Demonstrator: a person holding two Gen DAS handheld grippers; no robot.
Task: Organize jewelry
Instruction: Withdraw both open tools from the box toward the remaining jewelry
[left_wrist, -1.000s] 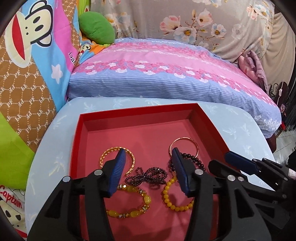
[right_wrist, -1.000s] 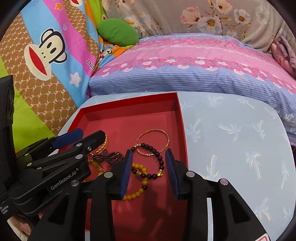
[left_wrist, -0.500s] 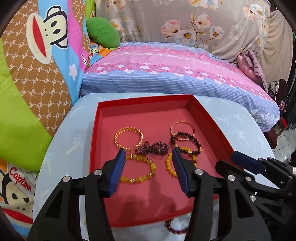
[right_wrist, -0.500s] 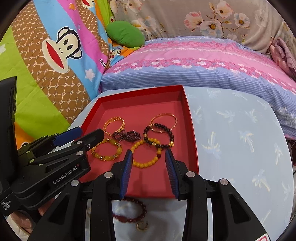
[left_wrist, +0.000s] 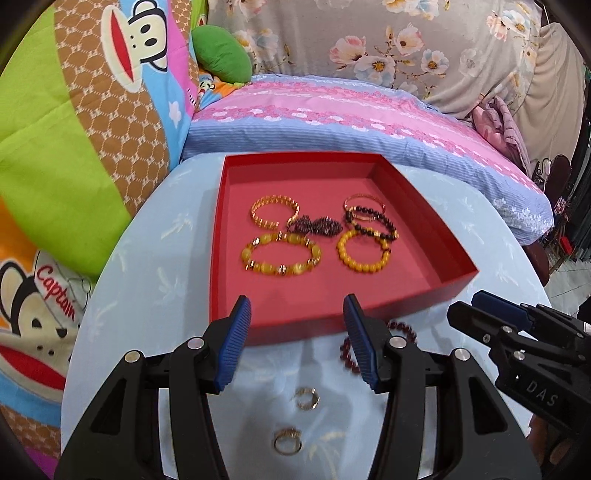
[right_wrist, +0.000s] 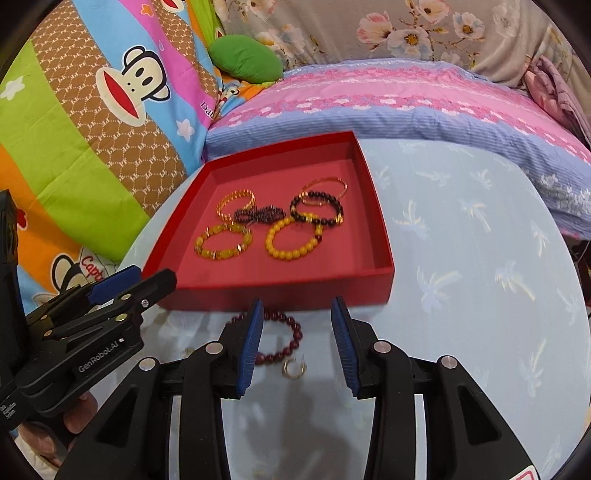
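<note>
red tray (left_wrist: 436, 254): a shallow cardboard-looking box on the pale blue palm-print table (right_wrist: 480, 258), its far side towards the bedding
in the tray, left: a gold bangle (left_wrist: 274, 211) at the back, a chunky amber bracelet (left_wrist: 281, 254) in front of it
in the tray, middle: a dark beaded strand (left_wrist: 314, 225) twisted like a bow, touching the bangle's edge
in the tray, right: a thin gold bangle (left_wrist: 364, 206) with a black bead bracelet (left_wrist: 373, 221) lying over it, and a yellow bead bracelet (left_wrist: 364, 252) overlapping that one in front
done so far: six pieces sit inside, by my count, though the right three are tangled over each other rather than laid apart
left on the table: a dark red bead bracelet (right_wrist: 282, 338) just outside the tray's near wall, a small gold ring (right_wrist: 294, 367) beside it, and a second ring (left_wrist: 287, 441) nearer the person
left gripper (left_wrist: 297, 341): fingers apart, nothing between them, hovering over the table with the two rings below
right gripper (right_wrist: 297, 341): fingers apart, holding nothing, the red bracelet and a ring between and just beyond its tips
my guess at progress: well past halfway; three small pieces to go in
likely snag: the rings lie flat and thin, hard to pinch
</note>
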